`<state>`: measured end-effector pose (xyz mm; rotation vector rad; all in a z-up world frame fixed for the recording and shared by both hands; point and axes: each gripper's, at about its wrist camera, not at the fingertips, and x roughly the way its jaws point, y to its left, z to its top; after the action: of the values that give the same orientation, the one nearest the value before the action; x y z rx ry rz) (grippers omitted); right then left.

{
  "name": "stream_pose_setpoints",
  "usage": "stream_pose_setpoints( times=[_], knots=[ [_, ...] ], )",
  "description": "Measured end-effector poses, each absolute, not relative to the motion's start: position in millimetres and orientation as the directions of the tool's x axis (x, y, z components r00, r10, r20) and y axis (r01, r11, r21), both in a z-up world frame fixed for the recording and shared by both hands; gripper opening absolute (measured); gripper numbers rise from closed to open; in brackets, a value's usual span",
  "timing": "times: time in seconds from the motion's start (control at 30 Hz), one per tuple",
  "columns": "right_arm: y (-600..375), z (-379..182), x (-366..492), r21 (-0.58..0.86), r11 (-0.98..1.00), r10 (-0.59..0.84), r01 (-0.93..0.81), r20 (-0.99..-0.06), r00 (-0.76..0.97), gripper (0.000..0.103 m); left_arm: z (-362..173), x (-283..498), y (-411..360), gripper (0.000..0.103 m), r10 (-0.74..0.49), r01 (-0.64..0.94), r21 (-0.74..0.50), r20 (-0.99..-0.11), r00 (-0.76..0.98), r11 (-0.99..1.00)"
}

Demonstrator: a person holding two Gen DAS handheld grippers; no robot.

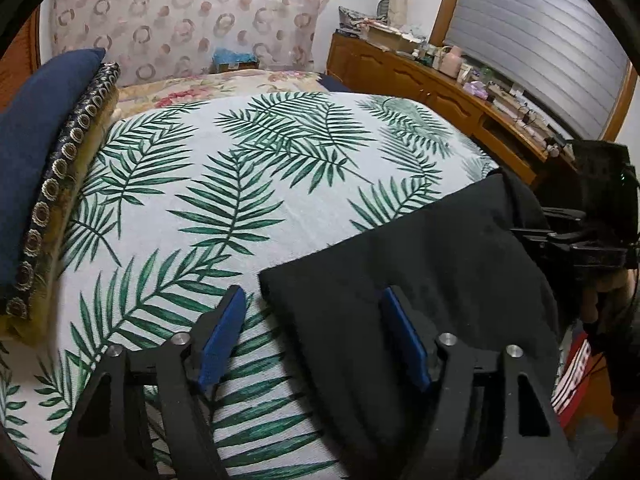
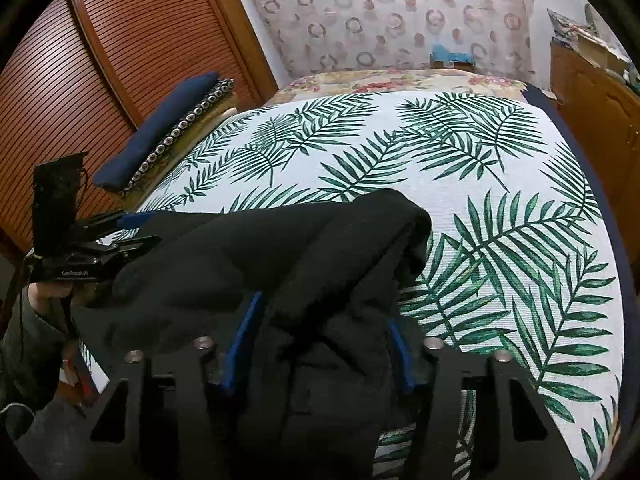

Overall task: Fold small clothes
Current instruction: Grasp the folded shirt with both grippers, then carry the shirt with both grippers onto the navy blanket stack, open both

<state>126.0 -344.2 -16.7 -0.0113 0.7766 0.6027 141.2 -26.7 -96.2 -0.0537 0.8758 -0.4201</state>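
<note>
A black garment [image 1: 420, 268] lies at the near edge of the bed on a leaf-print cover [image 1: 240, 184]. My left gripper [image 1: 312, 304] is open, its blue pads straddling the garment's left edge, with nothing gripped. In the right wrist view the garment [image 2: 280, 252] is bunched and draped over my right gripper [image 2: 320, 312], whose blue pads stand apart with cloth between and over them. The right gripper also shows in the left wrist view [image 1: 560, 236] at the garment's right side. The left gripper shows in the right wrist view [image 2: 120, 232] at the garment's left.
Folded dark blue bedding [image 1: 36, 152] is stacked along the bed's left side. A wooden cabinet [image 1: 420, 80] with clutter runs along the right wall under a window. A wooden slatted wardrobe [image 2: 80, 80] stands left. A floral blanket [image 1: 224, 84] lies at the head.
</note>
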Motion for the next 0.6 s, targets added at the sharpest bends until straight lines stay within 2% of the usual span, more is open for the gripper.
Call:
stream_pose_setpoints(
  times=[0.07,0.2,0.3,0.33,0.37,0.43,0.6],
  knots=[
    [-343.9,-15.7,123.7,0.199,0.829,0.509,-0.522,-0.654,0.559,0.036,-95.9,140.6,-26.4,0.061,-0.401,0.345,-0.236,-0.730,0.553,0.908],
    [-345.5,-13.4,117.8,0.185,0.826,0.511,-0.533,-0.644,0.569,0.028,-95.4,138.8,-25.4,0.049,-0.432,0.354,-0.272,-0.723,0.539,0.895],
    [-343.8,-9.0,110.9,0.167,0.828,0.507,-0.535,-0.632,0.587,0.025,-94.8,137.4,-28.1,0.035,-0.448,0.373,-0.276,-0.719,0.531,0.886],
    [-343.7,-7.9,109.1,0.160,0.828,0.506,-0.537,-0.627,0.593,0.024,-93.9,136.1,-28.6,0.022,-0.454,0.381,-0.277,-0.715,0.532,0.882],
    [-343.3,-6.5,106.9,0.152,0.829,0.504,-0.538,-0.619,0.602,0.023,-92.7,135.3,-28.5,0.018,-0.456,0.382,-0.278,-0.712,0.534,0.881],
    [-343.9,-2.0,101.3,0.144,0.828,0.509,-0.542,-0.598,0.619,0.023,-86.9,130.3,-30.8,0.015,-0.447,0.389,-0.257,-0.708,0.548,0.885],
    [-339.6,21.7,81.9,0.101,0.816,0.529,-0.569,-0.527,0.665,0.022,-51.7,101.9,-29.9,0.015,-0.455,0.406,-0.229,-0.613,0.646,0.885]
  ],
)
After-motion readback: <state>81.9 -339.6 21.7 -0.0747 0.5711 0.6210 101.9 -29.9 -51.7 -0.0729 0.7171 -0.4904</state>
